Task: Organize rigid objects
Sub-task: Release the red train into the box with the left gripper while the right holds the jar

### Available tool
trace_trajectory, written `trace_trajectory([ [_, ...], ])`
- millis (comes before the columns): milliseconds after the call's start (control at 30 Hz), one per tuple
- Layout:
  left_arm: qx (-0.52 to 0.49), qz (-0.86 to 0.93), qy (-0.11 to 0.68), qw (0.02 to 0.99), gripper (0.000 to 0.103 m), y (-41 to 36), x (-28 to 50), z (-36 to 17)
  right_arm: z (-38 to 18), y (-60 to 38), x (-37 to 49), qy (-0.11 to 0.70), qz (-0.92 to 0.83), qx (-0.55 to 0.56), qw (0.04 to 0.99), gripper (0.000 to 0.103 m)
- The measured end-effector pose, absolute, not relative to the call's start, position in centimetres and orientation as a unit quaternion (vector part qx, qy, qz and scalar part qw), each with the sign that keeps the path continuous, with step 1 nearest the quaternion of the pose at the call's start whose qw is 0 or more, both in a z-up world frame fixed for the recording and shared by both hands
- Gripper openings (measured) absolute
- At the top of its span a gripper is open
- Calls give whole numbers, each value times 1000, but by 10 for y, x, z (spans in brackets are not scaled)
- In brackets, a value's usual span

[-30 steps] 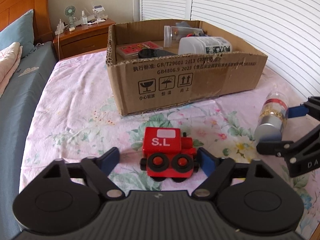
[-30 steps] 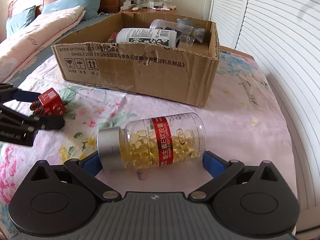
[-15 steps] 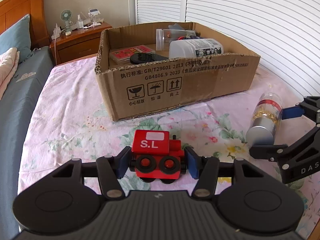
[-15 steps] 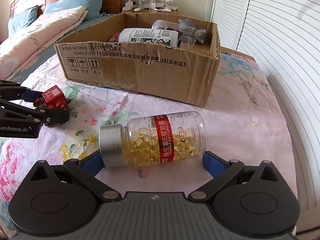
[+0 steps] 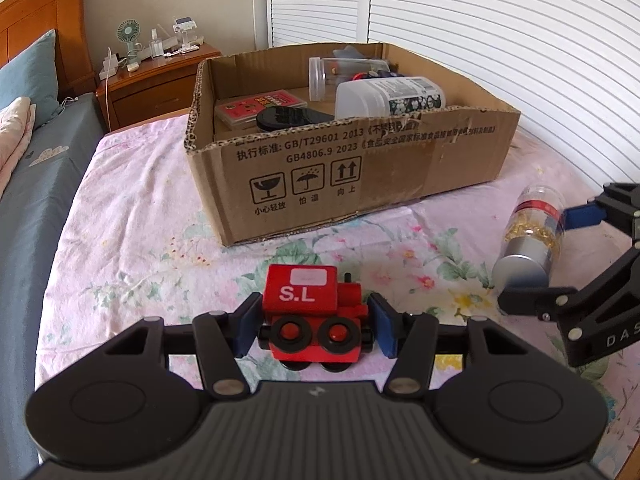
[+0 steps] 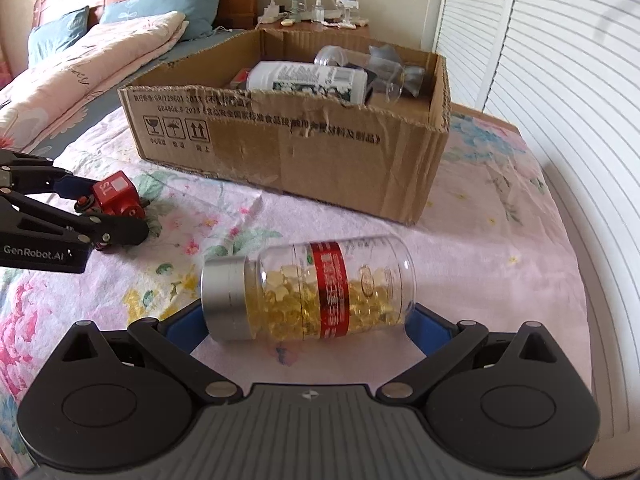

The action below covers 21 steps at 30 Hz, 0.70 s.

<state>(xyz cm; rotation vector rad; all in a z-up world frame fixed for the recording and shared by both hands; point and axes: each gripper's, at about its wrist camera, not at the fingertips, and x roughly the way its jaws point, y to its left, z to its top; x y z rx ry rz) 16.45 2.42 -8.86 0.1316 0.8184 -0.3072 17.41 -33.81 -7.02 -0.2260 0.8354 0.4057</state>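
A red toy train (image 5: pixel 312 312) marked S.L sits on the flowered bedspread, and my left gripper (image 5: pixel 312 326) is shut on it, a blue pad pressed to each end. In the right wrist view the same train (image 6: pixel 114 196) shows at far left. A clear bottle (image 6: pixel 320 292) of yellow capsules, with a silver cap and a red label, lies sideways on the bed. My right gripper (image 6: pixel 306 326) stands open around it, one pad by the cap and one by the base. The left wrist view shows the bottle (image 5: pixel 532 236) at right. The cardboard box (image 5: pixel 400 160) stands beyond.
The box (image 6: pixel 320 152) holds a white bottle (image 5: pixel 388 100), a clear jar (image 5: pixel 332 76), a red card pack and a black item. A wooden nightstand (image 5: pixel 160 88) with small items stands at the back. Pillows and a folded quilt (image 6: pixel 92 64) lie to the left, slatted doors to the right.
My left gripper's jaws have shut from wide apart onto the red train. The capsule bottle has rolled slightly between the right fingers, whose spread looks unchanged.
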Motion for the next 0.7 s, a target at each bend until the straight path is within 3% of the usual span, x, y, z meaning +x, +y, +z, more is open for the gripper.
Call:
trace_trajectory([
  [700, 84, -201, 425, 879, 55, 38, 164, -64, -48, -336, 175, 423, 219, -140, 868, 98],
])
